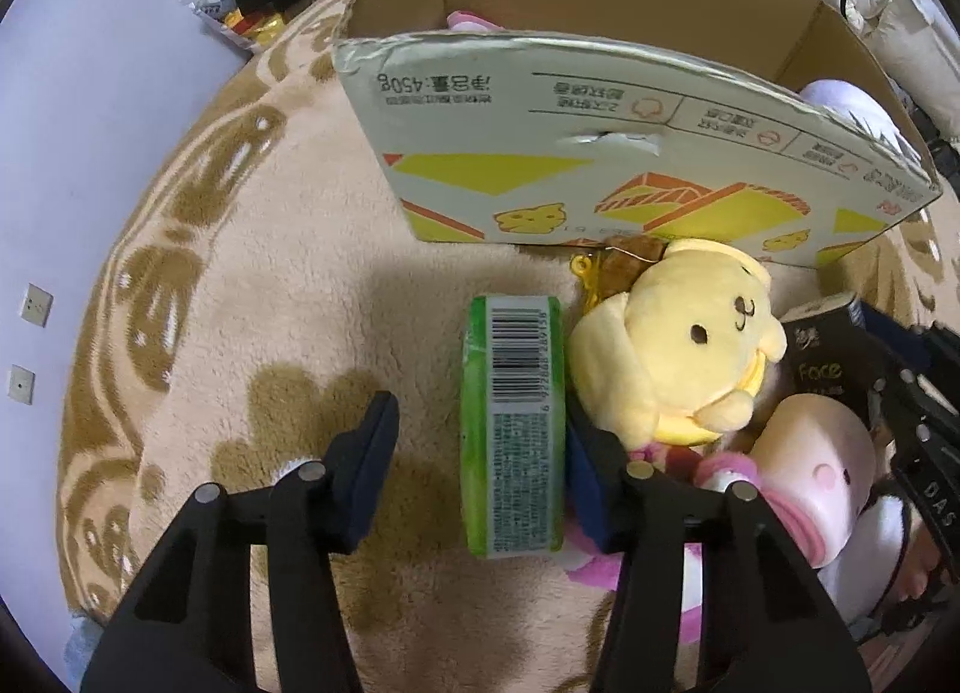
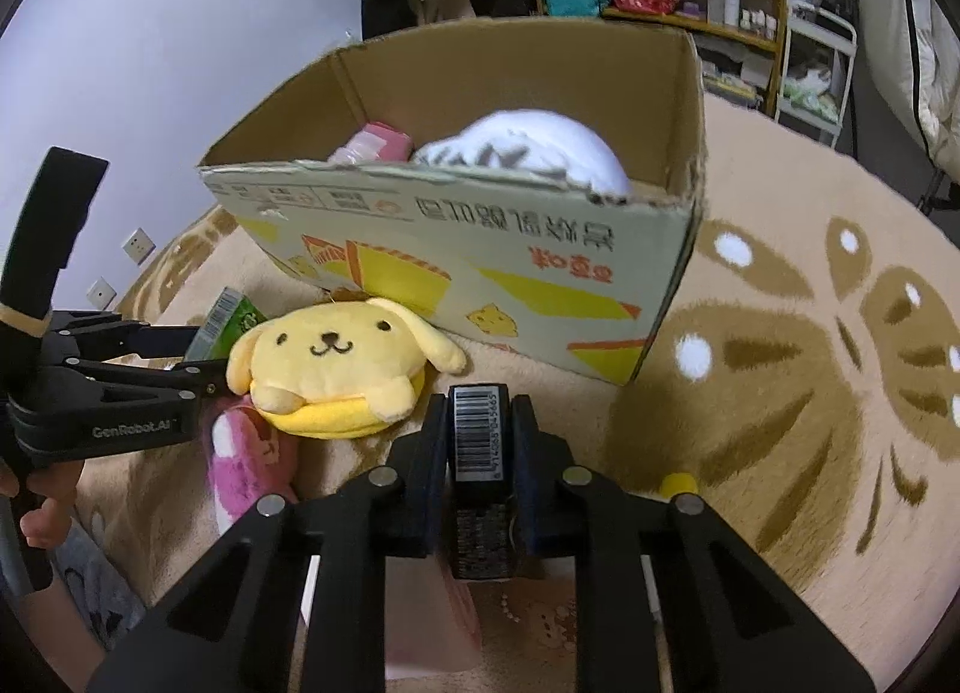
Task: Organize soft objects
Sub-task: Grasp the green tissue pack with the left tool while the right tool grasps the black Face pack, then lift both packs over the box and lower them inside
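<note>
Left wrist view, lower centre: left gripper [image 1: 480, 477], jaws spread wide around a green packet [image 1: 514, 429] lying on the beige rug [image 1: 300, 285]. Right of it: yellow dog plush [image 1: 678, 345], then pink-and-white plush [image 1: 816, 477], lower right. Upper centre: open cardboard box [image 1: 600, 165].

Right wrist view, lower centre: right gripper [image 2: 480, 423], narrow, clamped on a black barcoded pack [image 2: 478, 435].
</note>
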A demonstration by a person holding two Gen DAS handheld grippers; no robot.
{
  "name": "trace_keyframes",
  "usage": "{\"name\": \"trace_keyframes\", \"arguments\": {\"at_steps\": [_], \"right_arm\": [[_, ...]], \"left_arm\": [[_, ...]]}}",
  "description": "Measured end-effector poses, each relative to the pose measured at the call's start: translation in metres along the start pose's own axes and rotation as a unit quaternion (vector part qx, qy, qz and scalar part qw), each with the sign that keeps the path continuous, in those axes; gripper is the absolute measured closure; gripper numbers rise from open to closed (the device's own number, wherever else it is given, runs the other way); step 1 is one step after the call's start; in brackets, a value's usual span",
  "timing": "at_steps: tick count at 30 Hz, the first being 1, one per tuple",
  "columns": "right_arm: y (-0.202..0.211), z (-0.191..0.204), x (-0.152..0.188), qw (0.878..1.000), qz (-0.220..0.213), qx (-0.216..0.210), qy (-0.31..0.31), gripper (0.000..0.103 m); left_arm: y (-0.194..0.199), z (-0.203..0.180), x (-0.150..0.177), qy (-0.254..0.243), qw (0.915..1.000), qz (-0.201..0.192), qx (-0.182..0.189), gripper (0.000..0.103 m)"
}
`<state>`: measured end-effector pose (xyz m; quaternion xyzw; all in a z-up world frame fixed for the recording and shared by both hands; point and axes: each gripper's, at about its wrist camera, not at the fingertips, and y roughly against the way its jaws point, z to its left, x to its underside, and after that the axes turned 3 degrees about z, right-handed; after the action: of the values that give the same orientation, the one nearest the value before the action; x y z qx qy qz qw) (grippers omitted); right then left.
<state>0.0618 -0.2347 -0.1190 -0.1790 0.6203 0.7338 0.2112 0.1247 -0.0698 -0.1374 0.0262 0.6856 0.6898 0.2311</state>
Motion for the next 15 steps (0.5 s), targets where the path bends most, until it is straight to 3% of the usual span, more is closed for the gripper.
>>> {"name": "trace_keyframes", "arguments": {"at_steps": [5,15], "right_arm": [[0.007,-0.001,0.0,1.0,-0.012,0.006,-0.001,0.082],[0.035,0.001,0.004,0.999,-0.043,0.012,0.003,0.083]], "left_arm": [[0.005,0.0,0.003,0.005,0.9998,-0.003,0.02,0.075],[0.037,0.002,0.019,0.018,0.9983,-0.054,-0.002,0.077]]}}
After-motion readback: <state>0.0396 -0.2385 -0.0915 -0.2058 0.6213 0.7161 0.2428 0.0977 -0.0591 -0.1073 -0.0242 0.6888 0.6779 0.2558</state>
